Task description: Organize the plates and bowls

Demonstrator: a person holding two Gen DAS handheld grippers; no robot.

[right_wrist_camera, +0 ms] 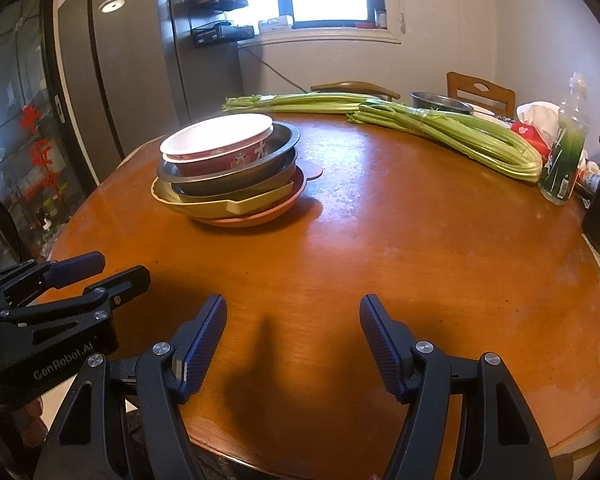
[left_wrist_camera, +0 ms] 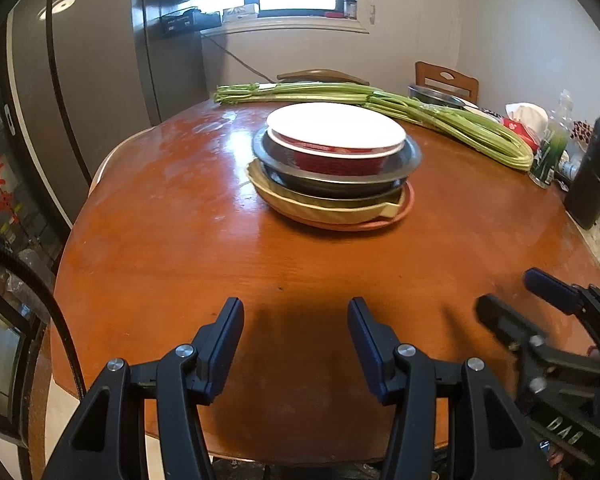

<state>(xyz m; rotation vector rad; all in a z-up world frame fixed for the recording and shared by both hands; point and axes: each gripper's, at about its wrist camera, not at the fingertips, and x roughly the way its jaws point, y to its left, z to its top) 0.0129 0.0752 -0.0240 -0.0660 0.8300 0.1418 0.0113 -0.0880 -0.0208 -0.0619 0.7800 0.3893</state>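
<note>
While both grippers hang low over the near edge of the surface [left_wrist_camera: 172, 216], your left gripper [left_wrist_camera: 296, 320] has its fingers apart and holds nothing, and your right gripper [right_wrist_camera: 293, 318] is the same, fingers spread wide and empty. The stack [left_wrist_camera: 334, 168] sits near the middle of the surface, well apart from both: a white-rimmed red bowl [right_wrist_camera: 220, 148] nested in a grey metal bowl [right_wrist_camera: 236, 176], that in a yellow dish [right_wrist_camera: 204, 202], all on a pink plate [right_wrist_camera: 268, 210]. Nested this way, it would suit either a finished tidy-up or a pile waiting to be sorted, so judge that before you reach. If you do handle it, come in level, take one rim at a time, and steady the pieces below with the other gripper (the metal looks slick, and the red bowl sits slightly off-centre). The yellow dish has a spouted lip that could snag. The polished wood is glossy, so pieces may slide. Keep clear of the celery [right_wrist_camera: 440, 132] and the bottle [right_wrist_camera: 564, 152] at the far right.
</note>
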